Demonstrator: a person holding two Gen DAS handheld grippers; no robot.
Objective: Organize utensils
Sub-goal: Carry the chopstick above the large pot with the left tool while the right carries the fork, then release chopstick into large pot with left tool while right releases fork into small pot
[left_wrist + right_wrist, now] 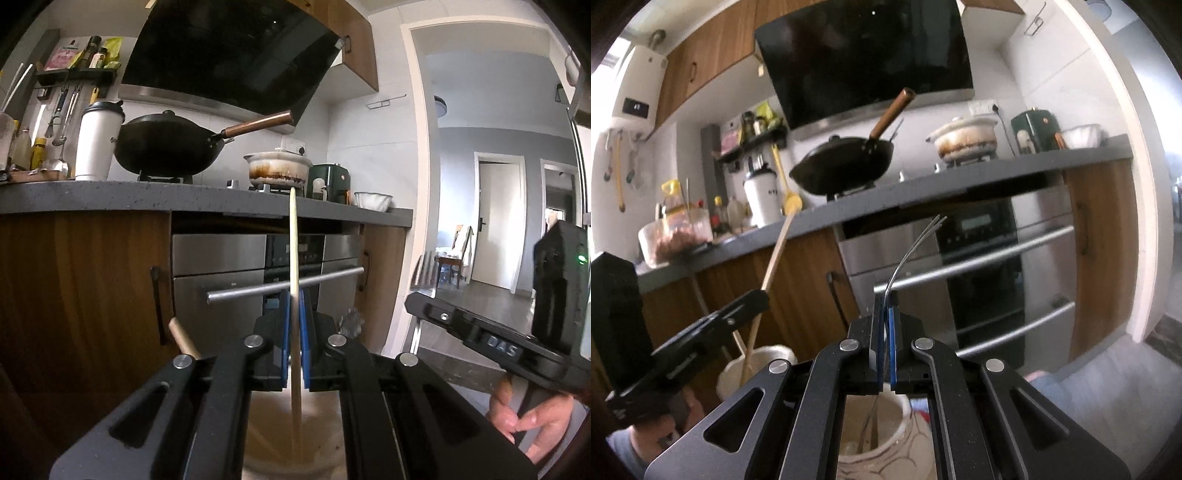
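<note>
Chopstick (294,258) clamped upright in left gripper (294,328), lower end over cream holder (280,435) at 6 o'clock. Thin metal fork (908,254) pinched in right gripper (886,332), above patterned ceramic jar (882,443) at 6 o'clock. Mid-placement, seemingly. Next: lower straight, then part jaws once ends sit inside.

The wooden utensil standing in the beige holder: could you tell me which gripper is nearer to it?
Left. The left gripper is clamped on the wooden utensil; the right gripper holds a fork beside it.
</note>
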